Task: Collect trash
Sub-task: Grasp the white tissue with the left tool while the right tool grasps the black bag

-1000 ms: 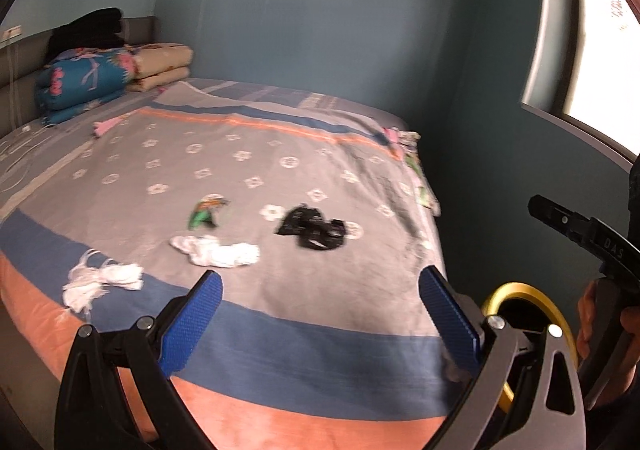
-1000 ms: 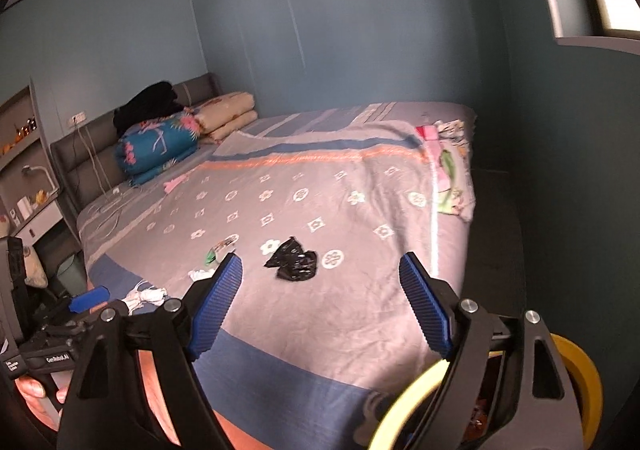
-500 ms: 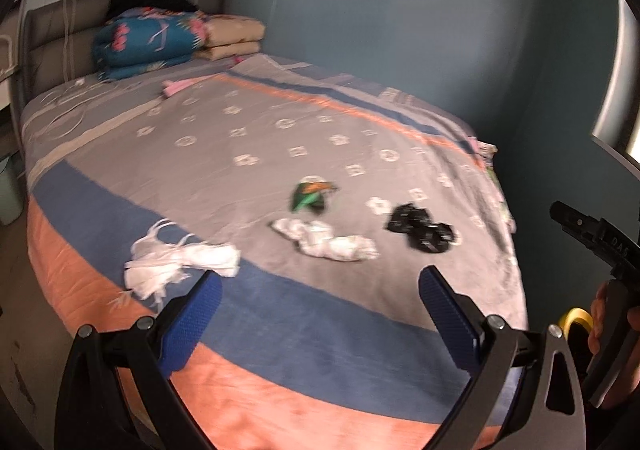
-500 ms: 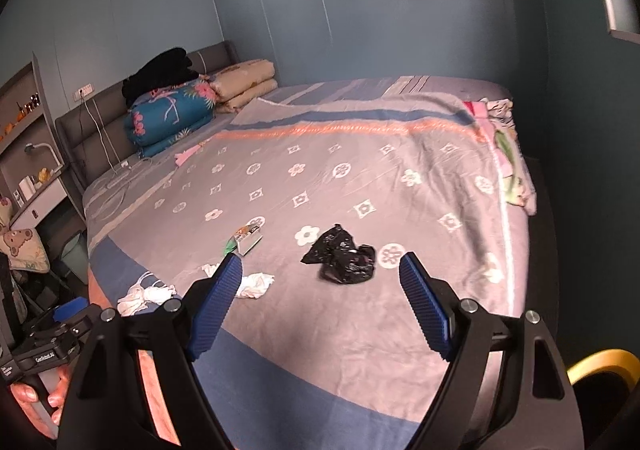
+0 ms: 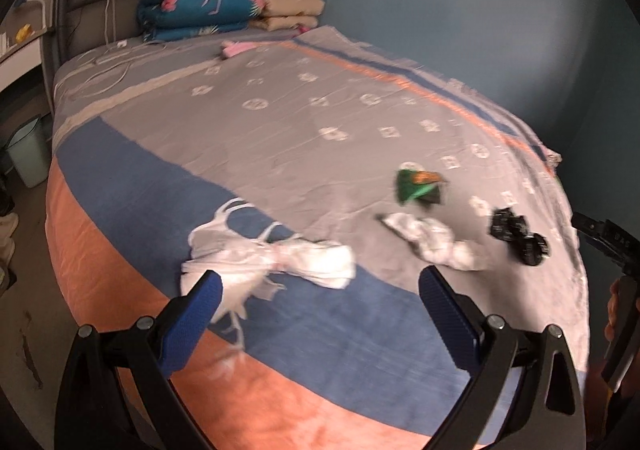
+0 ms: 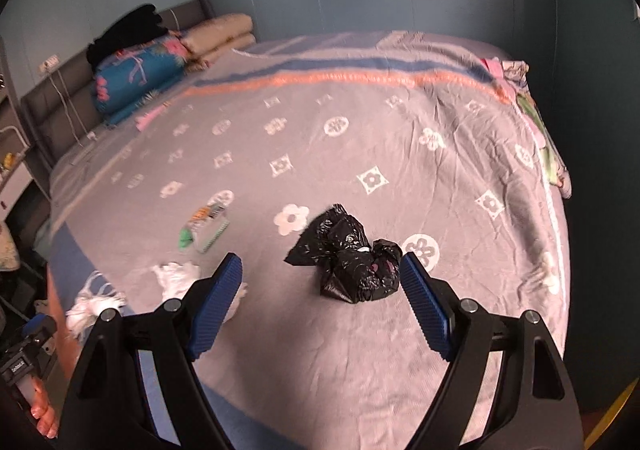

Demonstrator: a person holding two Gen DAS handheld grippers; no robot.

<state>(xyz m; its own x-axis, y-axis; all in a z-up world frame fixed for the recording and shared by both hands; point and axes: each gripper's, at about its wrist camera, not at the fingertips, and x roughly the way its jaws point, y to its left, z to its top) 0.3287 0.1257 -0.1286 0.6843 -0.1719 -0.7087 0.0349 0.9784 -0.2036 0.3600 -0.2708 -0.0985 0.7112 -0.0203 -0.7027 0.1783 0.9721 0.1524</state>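
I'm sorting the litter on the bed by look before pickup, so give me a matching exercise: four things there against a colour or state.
Things:
1. knotted bag
2. snack wrapper
3. crumpled tissue
4. folded quilt

Descriptions:
a. white, wadded
b. blue with pink flowers
c. black, shiny
d. green and orange

Pairs: 1-c, 2-d, 3-a, 4-b

Trash on bedspread | white knotted bag (image 5: pixel 272 256): near edge, flattened | white crumpled wad (image 5: pixel 436 240): beside it | green wrapper (image 5: pixel 418 186): behind wad | black crumpled bag (image 6: pixel 348 254): apart, rightmost
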